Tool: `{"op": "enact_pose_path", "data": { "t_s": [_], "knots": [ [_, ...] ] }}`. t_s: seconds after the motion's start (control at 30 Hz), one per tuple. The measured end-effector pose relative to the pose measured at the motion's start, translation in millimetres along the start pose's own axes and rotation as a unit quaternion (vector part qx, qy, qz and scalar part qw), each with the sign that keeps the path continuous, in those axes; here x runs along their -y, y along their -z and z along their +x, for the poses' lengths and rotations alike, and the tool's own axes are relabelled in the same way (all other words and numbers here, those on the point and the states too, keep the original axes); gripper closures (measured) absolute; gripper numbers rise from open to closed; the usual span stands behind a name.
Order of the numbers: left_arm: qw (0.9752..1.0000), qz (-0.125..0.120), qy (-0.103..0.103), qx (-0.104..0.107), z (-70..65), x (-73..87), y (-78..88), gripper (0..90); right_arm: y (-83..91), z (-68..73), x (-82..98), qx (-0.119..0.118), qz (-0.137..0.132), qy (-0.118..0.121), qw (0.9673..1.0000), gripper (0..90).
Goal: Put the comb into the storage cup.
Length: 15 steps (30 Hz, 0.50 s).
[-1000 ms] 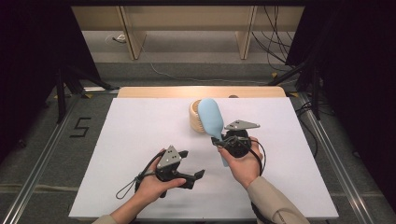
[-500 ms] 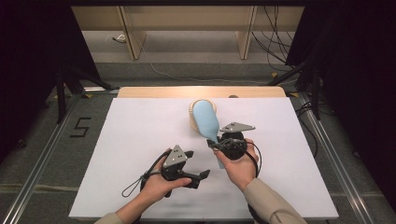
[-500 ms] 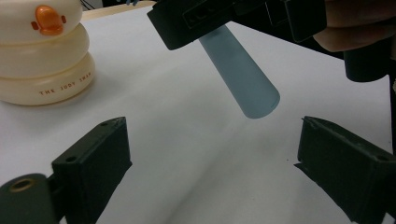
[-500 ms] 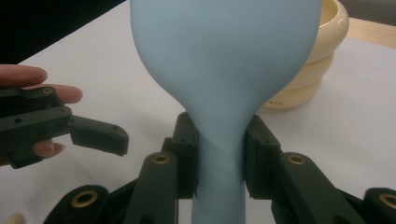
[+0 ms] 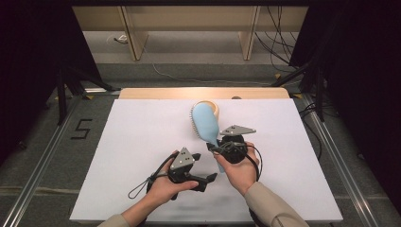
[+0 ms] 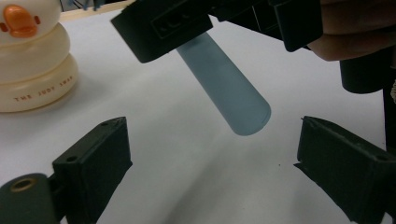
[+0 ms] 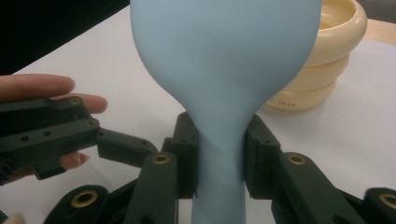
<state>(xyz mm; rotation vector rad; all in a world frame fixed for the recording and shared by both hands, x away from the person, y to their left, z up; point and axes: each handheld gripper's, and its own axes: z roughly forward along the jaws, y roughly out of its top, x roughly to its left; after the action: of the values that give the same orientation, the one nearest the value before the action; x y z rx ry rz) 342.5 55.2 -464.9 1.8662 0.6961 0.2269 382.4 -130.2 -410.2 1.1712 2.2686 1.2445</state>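
White table top [image 5: 142,142] w/ bare wood strip at far edge. Cream ringed duck container [image 5: 211,108] stands directly on it, just before that wood strip, approx. mid-width.

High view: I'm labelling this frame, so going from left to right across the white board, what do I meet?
Trailing cable loop → left gripper, jaws apart with nothing between them → right gripper, shut on the handle of the blue hairbrush. The cream ring holder overlaps the brush, so I leave it out.
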Motion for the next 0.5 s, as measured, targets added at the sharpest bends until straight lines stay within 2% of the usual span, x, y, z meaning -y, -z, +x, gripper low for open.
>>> {"op": "enact_pose_path", "data": {
  "t_s": [0.23,0.5],
  "knots": [
    [1.0,0.0,-0.002,0.005,-4.0,-1.3,-7.3,8.2,-1.9,3.1,0.9,-0.005,-0.001,0.0,1.0,70.2],
    [0.9997,0.0,0.023,-0.003,-1.0,0.2,-11.6,8.5,-3.0,6.5,1.4,-0.009,0.0,0.001,1.0,70.2]
  ]
}}
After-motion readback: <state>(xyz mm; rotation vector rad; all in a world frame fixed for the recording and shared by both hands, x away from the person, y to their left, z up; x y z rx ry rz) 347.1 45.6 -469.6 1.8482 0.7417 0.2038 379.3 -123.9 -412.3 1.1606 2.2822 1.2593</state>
